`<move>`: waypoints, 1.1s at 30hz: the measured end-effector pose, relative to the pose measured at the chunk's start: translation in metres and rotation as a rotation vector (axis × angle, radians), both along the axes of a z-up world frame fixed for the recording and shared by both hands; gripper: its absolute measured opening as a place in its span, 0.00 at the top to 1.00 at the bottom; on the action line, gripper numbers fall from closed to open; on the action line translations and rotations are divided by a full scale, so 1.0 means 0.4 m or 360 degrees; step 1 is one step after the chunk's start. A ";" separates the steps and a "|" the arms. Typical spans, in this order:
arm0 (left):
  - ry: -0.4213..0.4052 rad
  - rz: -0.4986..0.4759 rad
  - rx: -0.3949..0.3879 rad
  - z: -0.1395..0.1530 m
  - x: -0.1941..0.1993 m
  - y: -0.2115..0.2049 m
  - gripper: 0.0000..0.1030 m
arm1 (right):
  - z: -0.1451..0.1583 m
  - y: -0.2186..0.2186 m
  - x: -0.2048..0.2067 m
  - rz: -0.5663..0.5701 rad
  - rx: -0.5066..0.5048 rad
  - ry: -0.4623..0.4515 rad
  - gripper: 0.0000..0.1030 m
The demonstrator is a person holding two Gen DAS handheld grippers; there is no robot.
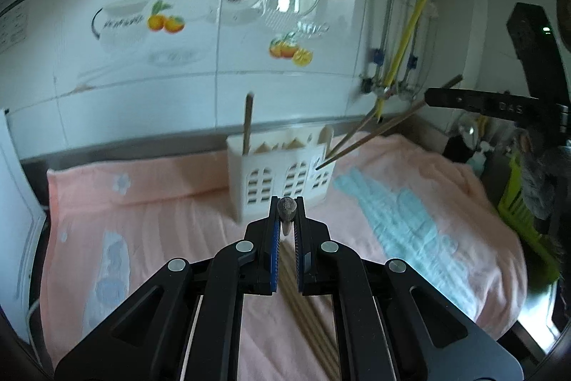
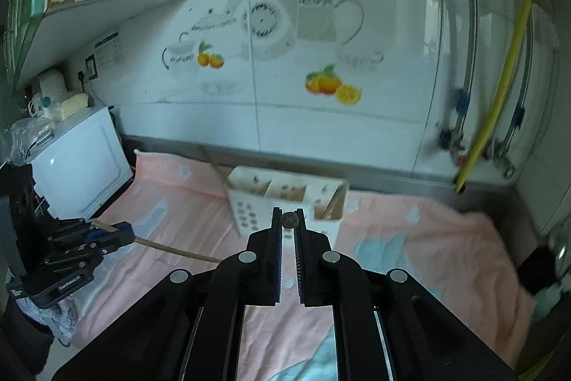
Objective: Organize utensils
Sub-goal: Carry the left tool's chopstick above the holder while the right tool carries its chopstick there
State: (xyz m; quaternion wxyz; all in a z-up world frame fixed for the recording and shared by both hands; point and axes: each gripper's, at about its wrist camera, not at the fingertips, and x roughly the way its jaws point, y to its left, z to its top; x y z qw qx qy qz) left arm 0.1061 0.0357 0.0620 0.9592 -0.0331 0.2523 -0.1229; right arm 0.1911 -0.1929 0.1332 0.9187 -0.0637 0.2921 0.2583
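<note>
A white slotted utensil holder (image 1: 282, 177) (image 2: 285, 195) stands on a pink towel (image 1: 142, 220) (image 2: 410, 238) near the tiled wall. One chopstick (image 1: 248, 124) stands in its left compartment, and more chopsticks (image 2: 332, 206) sit in the right one. My left gripper (image 1: 287, 202) (image 2: 117, 232) is shut on a brown chopstick (image 1: 287, 209) (image 2: 178, 250), seen end-on between the pads. My right gripper (image 2: 288, 213) (image 1: 431, 97) is shut on chopsticks (image 1: 371, 131) (image 2: 289, 220) that slant down, their tips by the holder's right end.
A white appliance (image 2: 82, 166) with small items on top stands left of the towel. Pipes and a yellow hose (image 1: 407, 34) (image 2: 499, 77) run down the wall at the right. A yellow-green rack (image 1: 517, 202) sits past the towel's right edge.
</note>
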 end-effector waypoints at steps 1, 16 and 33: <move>-0.0012 -0.0013 -0.0008 0.014 0.006 -0.003 0.94 | 0.013 -0.003 0.011 -0.0004 -0.0007 -0.0003 0.94; -0.0258 0.0053 0.0082 0.218 0.105 -0.034 0.94 | 0.049 -0.036 0.176 -0.0121 -0.0014 0.0054 0.94; 0.0168 0.0083 0.0213 0.157 0.333 -0.025 0.94 | -0.022 0.020 0.292 -0.0105 -0.0189 0.0232 0.93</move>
